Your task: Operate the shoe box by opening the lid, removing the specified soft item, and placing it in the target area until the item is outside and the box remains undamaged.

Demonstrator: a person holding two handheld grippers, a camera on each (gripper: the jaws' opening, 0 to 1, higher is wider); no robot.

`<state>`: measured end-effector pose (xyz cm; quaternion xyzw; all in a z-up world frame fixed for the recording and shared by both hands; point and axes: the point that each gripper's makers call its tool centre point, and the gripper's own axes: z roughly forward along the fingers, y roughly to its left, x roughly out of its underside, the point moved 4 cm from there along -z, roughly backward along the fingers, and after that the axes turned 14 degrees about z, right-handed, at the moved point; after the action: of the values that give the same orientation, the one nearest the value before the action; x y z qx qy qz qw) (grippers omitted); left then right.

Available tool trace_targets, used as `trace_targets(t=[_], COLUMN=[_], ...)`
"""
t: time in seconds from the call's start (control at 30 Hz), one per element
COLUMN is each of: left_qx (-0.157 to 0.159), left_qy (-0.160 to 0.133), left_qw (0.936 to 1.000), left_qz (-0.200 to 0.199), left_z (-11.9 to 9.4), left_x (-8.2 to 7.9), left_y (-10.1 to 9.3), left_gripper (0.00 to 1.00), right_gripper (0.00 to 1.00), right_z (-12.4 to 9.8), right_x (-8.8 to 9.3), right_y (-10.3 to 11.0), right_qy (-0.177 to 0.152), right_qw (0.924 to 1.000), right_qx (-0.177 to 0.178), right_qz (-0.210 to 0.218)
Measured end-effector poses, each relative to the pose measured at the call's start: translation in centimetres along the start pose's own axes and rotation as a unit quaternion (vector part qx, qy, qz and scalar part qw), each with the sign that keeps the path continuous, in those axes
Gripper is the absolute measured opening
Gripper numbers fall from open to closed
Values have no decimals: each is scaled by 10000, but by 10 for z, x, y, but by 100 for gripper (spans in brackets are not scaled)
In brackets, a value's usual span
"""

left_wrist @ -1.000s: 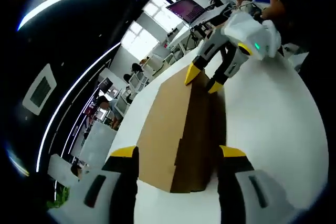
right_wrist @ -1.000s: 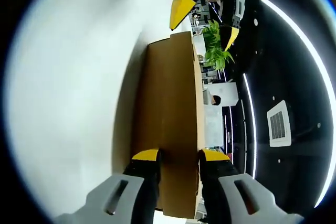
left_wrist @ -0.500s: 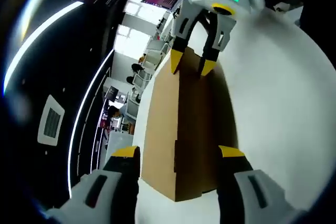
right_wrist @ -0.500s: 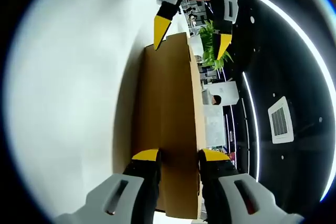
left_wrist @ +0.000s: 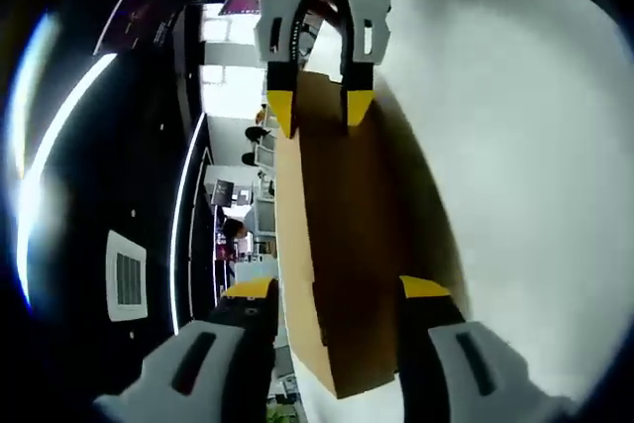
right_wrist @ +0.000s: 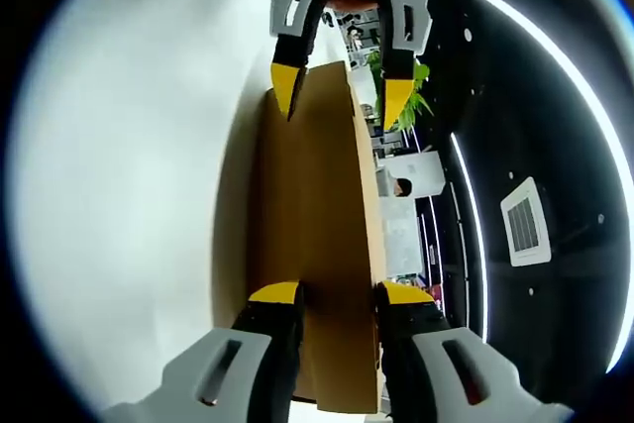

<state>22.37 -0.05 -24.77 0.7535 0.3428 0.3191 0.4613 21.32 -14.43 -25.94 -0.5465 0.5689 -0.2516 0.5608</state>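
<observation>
— Where was the box?

— The plain brown cardboard shoe box (left_wrist: 337,264) lay on the smooth white table (left_wrist: 515,165), its lid closed, stretched lengthwise between my two grippers. In the right gripper view the same box (right_wrist: 317,245) ran straight away from me toward the far end.

— And your left gripper?

— My left gripper (left_wrist: 335,289), grey with yellow tips, had its jaws spread apart, one on each side of the near end of the box. I could not tell whether either tip pressed the cardboard.

— The right one?

— My right gripper (right_wrist: 337,293) straddled its own end the same way, jaws parted with the cardboard between them; the tips sat just beside the box's edges, but contact was not clear. In the left gripper view it appeared at the far end (left_wrist: 319,114), jaws apart over the box's corner. In the right gripper view the left gripper (right_wrist: 342,91) reached in from the top, likewise spread across the far end.

— What lay beyond?

— Past the table's edge were a green leafy plant (right_wrist: 404,106), a dark ceiling with a long white light strip (right_wrist: 495,37), and a square ceiling vent (right_wrist: 523,228).
</observation>
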Motion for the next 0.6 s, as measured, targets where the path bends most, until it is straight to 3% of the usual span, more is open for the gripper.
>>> trace_targets(t=[0.03,0.27,0.6], left_qx=[-113,-127,27], left_qy=[116,175,302], left_qw=[9999,9996,9991], left_qz=[-15,199,304], left_z=[-1,-1,5], left_x=[3,2,-1], left_y=[4,1,-10], left_gripper=[47,45,34], right_gripper=[29,29,29], right_z=[0,0,0], right_x=[0,-1,-1], right_y=[0,1,1], right_qy=[-5,-53,-53], right_qw=[10000,10000,10000], right_qx=[11,36,62], right_qz=[13,56,55])
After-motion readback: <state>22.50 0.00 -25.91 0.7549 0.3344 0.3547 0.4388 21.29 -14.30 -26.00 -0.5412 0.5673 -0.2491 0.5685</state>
